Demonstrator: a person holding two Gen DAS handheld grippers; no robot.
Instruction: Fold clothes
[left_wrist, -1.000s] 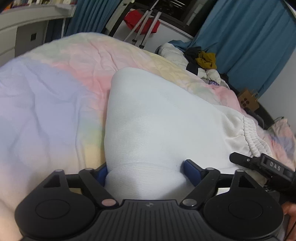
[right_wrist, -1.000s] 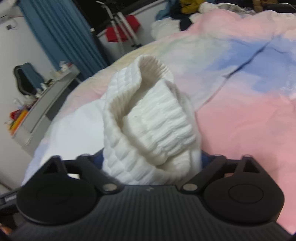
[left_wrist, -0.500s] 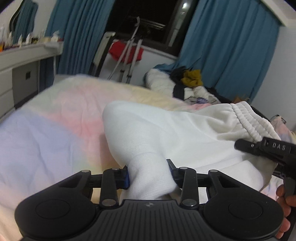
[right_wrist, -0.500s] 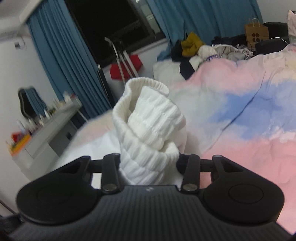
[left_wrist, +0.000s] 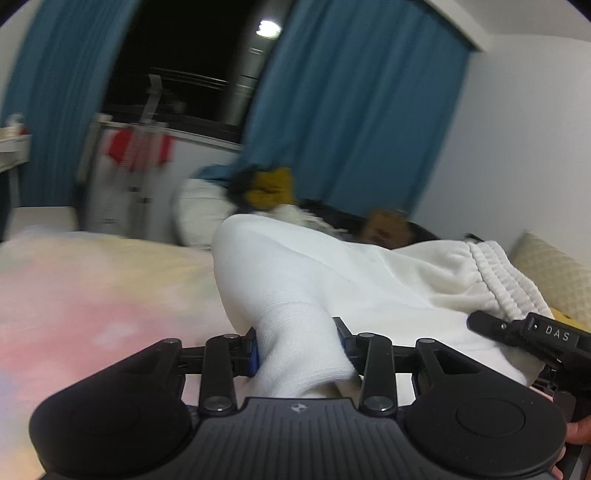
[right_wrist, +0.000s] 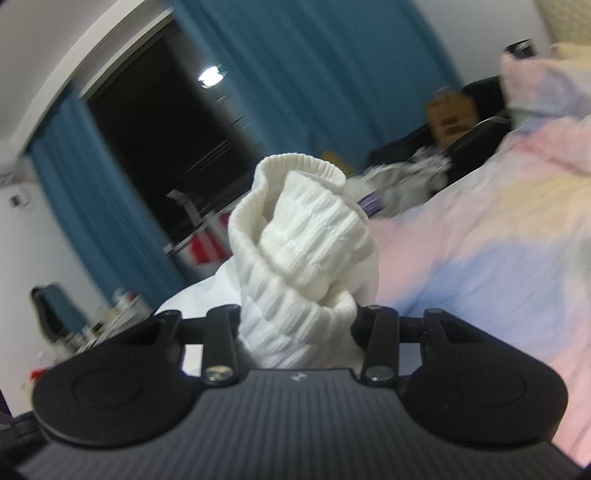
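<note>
A white garment (left_wrist: 332, 280) with a ribbed elastic band (left_wrist: 506, 280) hangs lifted above the pastel bedspread (left_wrist: 92, 295). My left gripper (left_wrist: 298, 343) is shut on a bunched smooth corner of it. My right gripper (right_wrist: 299, 325) is shut on the bunched ribbed band (right_wrist: 303, 243), which stands up between the fingers. In the left wrist view the right gripper's black body (left_wrist: 532, 336) shows at the right edge, next to the band.
Blue curtains (left_wrist: 354, 110) frame a dark window (left_wrist: 184, 59). A heap of clothes (left_wrist: 266, 188) lies at the bed's far end, with a rack and red cloth (left_wrist: 136, 151) behind. A desk (right_wrist: 85, 325) stands to the left. A pillow (left_wrist: 554, 273) sits right.
Both grippers have closed on the garment and raised it off the bed. The views have tilted upward, now showing window and curtains rather than bedspread.
</note>
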